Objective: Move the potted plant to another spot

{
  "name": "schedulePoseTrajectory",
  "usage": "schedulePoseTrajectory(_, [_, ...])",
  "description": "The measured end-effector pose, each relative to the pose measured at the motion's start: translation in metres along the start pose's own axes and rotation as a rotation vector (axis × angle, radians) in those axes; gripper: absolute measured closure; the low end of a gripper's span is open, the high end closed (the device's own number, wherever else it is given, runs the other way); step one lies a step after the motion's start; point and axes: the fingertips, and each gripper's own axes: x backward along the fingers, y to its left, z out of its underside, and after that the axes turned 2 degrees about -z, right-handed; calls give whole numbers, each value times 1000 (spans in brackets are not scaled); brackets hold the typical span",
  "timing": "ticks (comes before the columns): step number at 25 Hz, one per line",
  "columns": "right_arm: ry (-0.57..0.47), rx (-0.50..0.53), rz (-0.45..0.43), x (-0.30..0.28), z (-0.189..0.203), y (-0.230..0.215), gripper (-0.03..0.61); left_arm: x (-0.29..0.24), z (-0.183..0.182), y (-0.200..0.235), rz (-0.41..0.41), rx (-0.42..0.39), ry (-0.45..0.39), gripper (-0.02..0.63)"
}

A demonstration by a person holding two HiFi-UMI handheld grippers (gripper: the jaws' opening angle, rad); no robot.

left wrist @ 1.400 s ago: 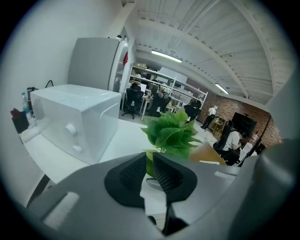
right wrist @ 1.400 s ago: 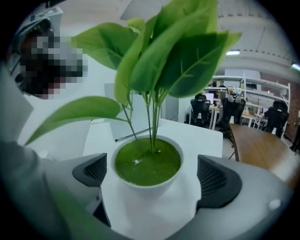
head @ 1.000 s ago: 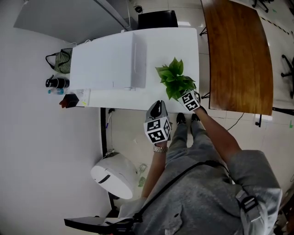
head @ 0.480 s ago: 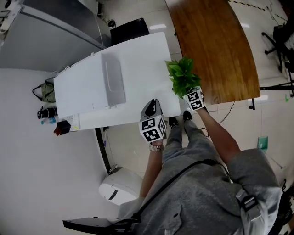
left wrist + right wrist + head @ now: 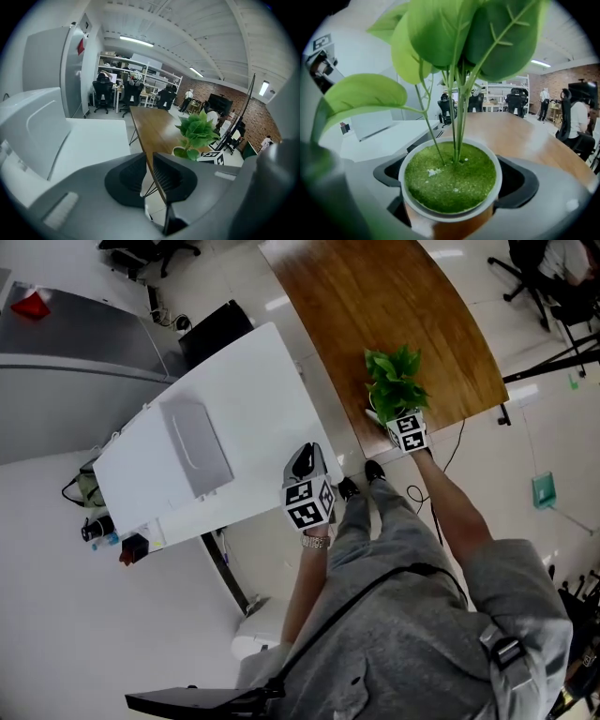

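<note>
**Plant carried near the rim of the wooden table**

The right gripper (image 5: 451, 183) has its jaws closed on the pot of the potted plant (image 5: 395, 381), one jaw on each side. The plant is over the near corner of the wooden table (image 5: 375, 296); whether it touches the top I cannot tell. The left gripper (image 5: 147, 176) is empty, with jaws almost together, by the white table (image 5: 253, 399). The risk I see: if the pot is released so close to the rim, it may tip and fall to the floor. The smooth round pot could also slip down between the jaws.
</note>
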Motion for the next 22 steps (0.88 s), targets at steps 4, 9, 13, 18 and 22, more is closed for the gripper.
schedulePoseTrajectory(4, [11,9,-46,3,4,4,3,-2,0,-8,-6,-11,10,558])
schedulePoseTrajectory(9, [41,17,-121,21,14,5,-5,-1,-6,-24,-11,-20,-8,558])
schedulePoseTrajectory(13, [49,-8,-101,49,27,-5,-4,11,-4,-36,-17,-18,-20,557])
schedulePoseTrajectory(18, [86,11,-54,103,25,22,94,40,9,-45,-1,-23,-33,557])
schedulePoseTrajectory(22, [22,-33,44,143,-12,55,487,60,11,-56,53,-14,-87,557])
